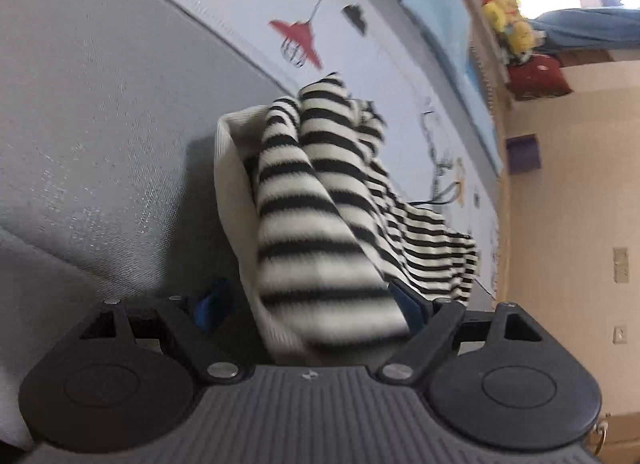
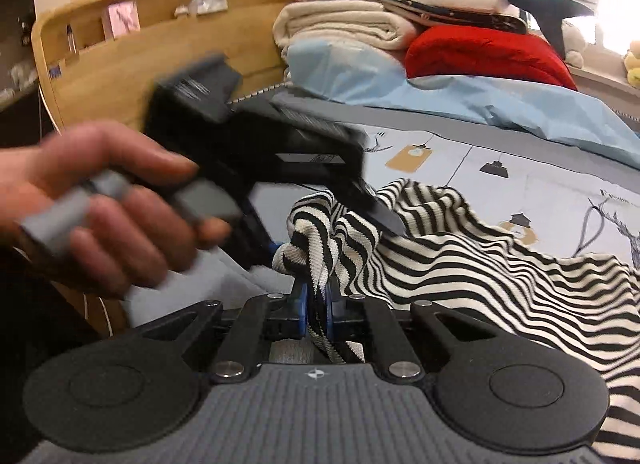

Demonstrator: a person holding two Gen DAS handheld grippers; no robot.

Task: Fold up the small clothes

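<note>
In the left wrist view we see the left gripper (image 1: 308,304) with its jaws spread wide. The striped garment (image 1: 320,200) passes between them, but the blue pads (image 1: 208,306) do not press it, so the grip is released. The garment hangs over a bed cover (image 1: 248,4), grey along its edge and pale blue with printed lamps and hangers further in. Past the far edge of the bed stands a beige wall (image 1: 568,192); soft toys (image 1: 508,24) sit on a ledge.

In the right wrist view the right gripper (image 2: 316,304) is clenched on a bunched fold of the striped garment; the rest lies spread over the cover toward the right edge of the bed. A hand (image 2: 92,200) holds the left gripper above the fabric. At the head of the bed a wooden headboard (image 2: 160,32) rises, and folded blankets (image 2: 360,20) and a red cushion (image 2: 488,56) are stacked at the corner.
</note>
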